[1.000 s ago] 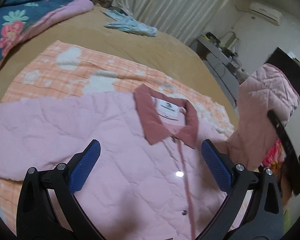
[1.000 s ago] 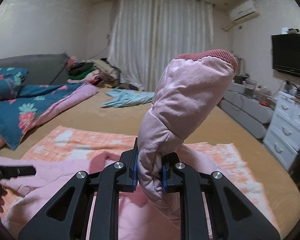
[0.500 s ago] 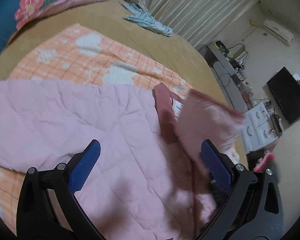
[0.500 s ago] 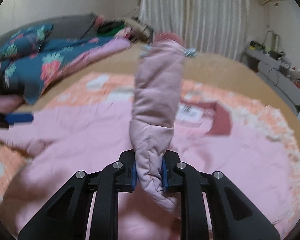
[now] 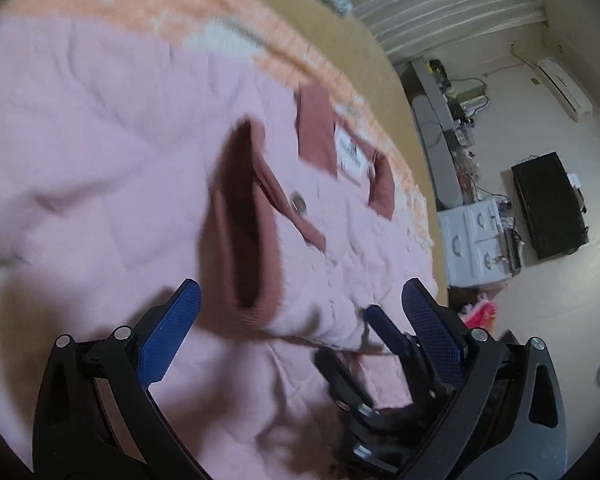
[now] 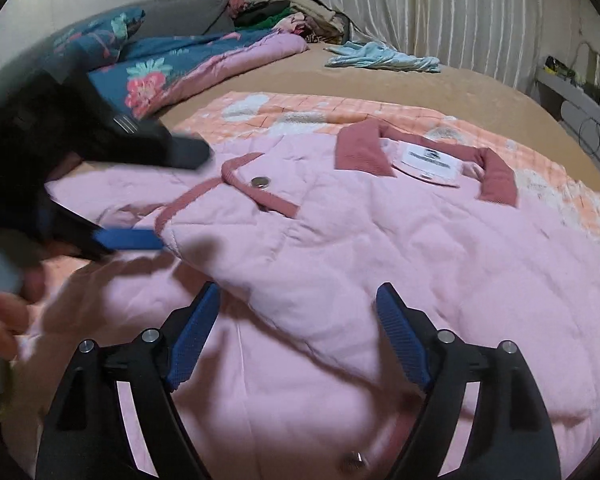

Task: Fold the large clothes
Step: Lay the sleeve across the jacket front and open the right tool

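A pink quilted jacket point(image 6: 400, 240) with a dusty-red collar point(image 6: 364, 152) lies flat on an orange checked blanket point(image 6: 300, 108) on the bed. Its right sleeve point(image 6: 284, 248) lies folded across the chest, cuff point(image 6: 236, 184) pointing left. My right gripper point(image 6: 298, 336) is open and empty just above the folded sleeve. My left gripper point(image 5: 300, 320) is open over the jacket point(image 5: 100, 160), close to the sleeve cuff point(image 5: 252, 220). The left gripper also shows in the right wrist view point(image 6: 128, 238), beside the cuff. The right gripper's fingers point(image 5: 380, 324) show in the left wrist view.
A blue floral quilt point(image 6: 168, 64) lies at the bed's far left, a light blue garment point(image 6: 380, 56) at the far edge, a clothes pile point(image 6: 300, 16) near the curtain. White drawers point(image 5: 476, 248) and a black TV point(image 5: 548, 204) stand right of the bed.
My right gripper brought the raised sleeve down across the jacket's chest and opened, letting it go. My left gripper moved in toward the sleeve cuff.
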